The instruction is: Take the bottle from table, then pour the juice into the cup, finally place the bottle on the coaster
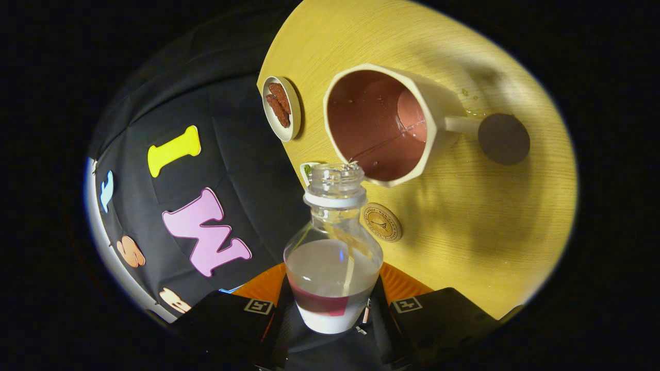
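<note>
My gripper (330, 309) is clamped on the bottle (333, 252), both fingers pressing its base; it's tipped, open neck ahead of me by the cup (384, 123) rim. Risk, imo: mouth sits just short of the rim, so juice may dribble onto the table (490, 221) w/ any wobble. Drops already lie near the cup handle. Coaster (382, 222) is just beyond the bottle, snack dish (281, 108) further ahead.

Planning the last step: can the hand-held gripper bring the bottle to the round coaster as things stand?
Probably yes. The hand-held gripper is shut on the bottle, and the coaster lies bare just beyond, with the cup farther off.
</note>
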